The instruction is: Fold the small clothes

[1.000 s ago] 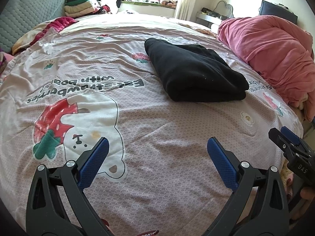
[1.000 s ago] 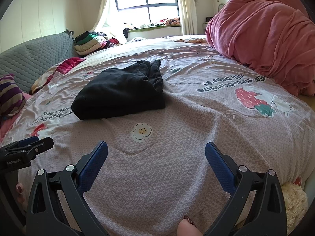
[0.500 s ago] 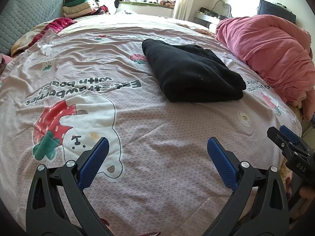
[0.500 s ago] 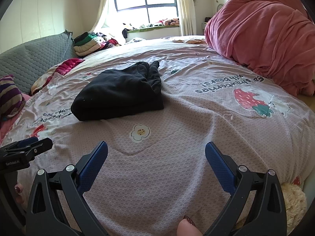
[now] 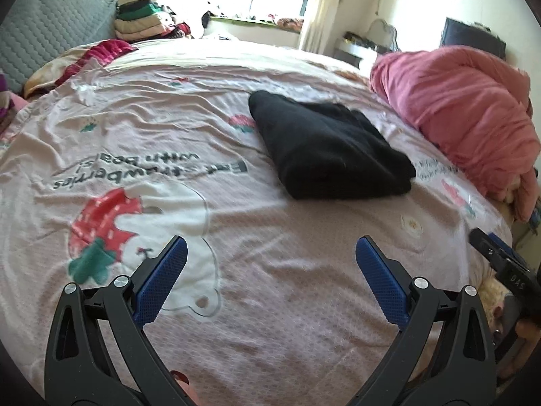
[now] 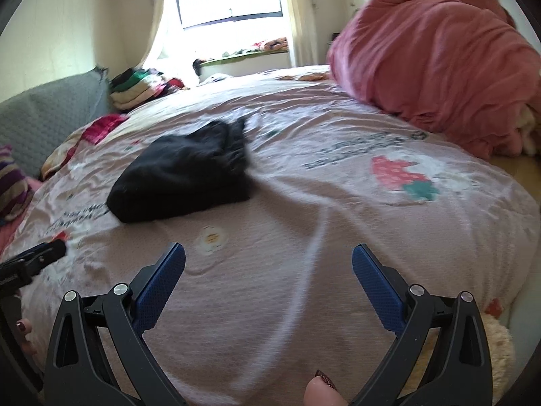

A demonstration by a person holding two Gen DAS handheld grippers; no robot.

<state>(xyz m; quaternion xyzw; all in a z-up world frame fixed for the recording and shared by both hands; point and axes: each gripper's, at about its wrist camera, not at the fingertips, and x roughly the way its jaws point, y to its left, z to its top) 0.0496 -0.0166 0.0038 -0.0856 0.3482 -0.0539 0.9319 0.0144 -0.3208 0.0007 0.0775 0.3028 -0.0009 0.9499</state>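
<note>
Left tongs (image 5: pixel 270 264) and right tongs (image 6: pixel 268 269) both spread, empty, low over the bed (image 5: pixel 236 321). Folded black garment (image 5: pixel 324 152) lies ahead, apart from both: forward-right of left, forward-left of right; nearer arm unclear. Long axis runs away from tongs. Far edge bunched, blurred.

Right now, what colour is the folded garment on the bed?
Black; the folded garment shows best in the left wrist view.

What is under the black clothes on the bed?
The folded black clothes lie on the pink strawberry bedspread. A strawberry print peeks out beside them. Whatever is printed directly beneath is covered.
</note>
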